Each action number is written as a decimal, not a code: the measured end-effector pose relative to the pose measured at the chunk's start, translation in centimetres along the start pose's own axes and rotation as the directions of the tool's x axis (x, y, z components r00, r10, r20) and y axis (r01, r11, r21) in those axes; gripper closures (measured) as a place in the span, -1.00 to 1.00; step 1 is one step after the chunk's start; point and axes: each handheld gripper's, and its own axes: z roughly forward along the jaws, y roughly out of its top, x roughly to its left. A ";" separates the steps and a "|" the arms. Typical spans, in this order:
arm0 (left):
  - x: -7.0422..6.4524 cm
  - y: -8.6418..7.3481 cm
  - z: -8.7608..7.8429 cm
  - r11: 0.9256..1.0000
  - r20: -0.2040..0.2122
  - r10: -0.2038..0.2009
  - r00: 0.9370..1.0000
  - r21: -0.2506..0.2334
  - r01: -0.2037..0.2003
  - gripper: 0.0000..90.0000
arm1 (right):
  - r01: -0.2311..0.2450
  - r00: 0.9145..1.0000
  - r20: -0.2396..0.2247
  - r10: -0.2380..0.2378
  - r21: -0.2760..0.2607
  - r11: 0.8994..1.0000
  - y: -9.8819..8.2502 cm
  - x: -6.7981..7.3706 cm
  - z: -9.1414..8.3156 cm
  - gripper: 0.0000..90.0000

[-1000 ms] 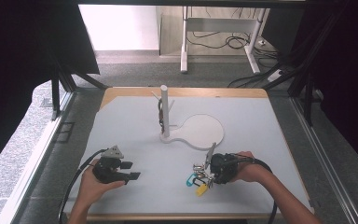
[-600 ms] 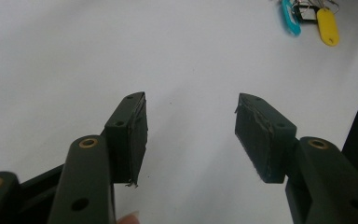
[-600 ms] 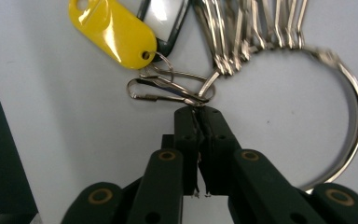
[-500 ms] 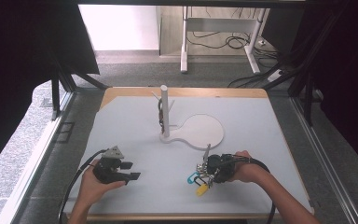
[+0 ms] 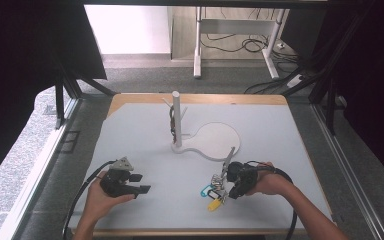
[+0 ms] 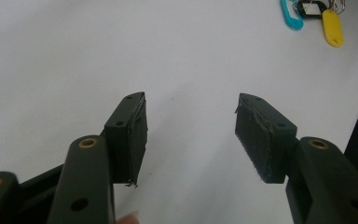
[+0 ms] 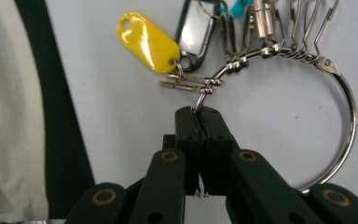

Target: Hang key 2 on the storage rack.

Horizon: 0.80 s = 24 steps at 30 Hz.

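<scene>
As its jaws are just closing tight on the wire of the key ring [image 7: 279, 116] lying low and right of centre on the table [image 5: 280, 130], the right gripper [image 7: 198, 114] is securing it for lifting, while the left gripper [image 6: 191, 130] is waiting wide open and empty at lower left.
</scene>
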 end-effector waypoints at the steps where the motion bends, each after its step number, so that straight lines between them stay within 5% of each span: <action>1: 0.0 0.0 0.0 1.000 0.000 -0.001 1.000 0.000 0.001 -0.02 | -0.004 1.000 -0.004 0.004 -0.006 1.000 -0.1 0.0 -0.1 0.94; 10: 0.0 0.0 0.1 1.000 0.004 -0.005 1.000 0.003 0.005 -0.02 | -0.037 0.997 -0.063 0.032 -0.073 0.997 -0.7 -0.2 -0.9 0.94; 24: 0.0 -0.1 0.2 1.000 0.006 -0.001 1.000 0.008 0.001 -0.02 | -0.054 0.996 -0.082 0.045 -0.116 0.992 -0.5 -0.4 -3.3 0.95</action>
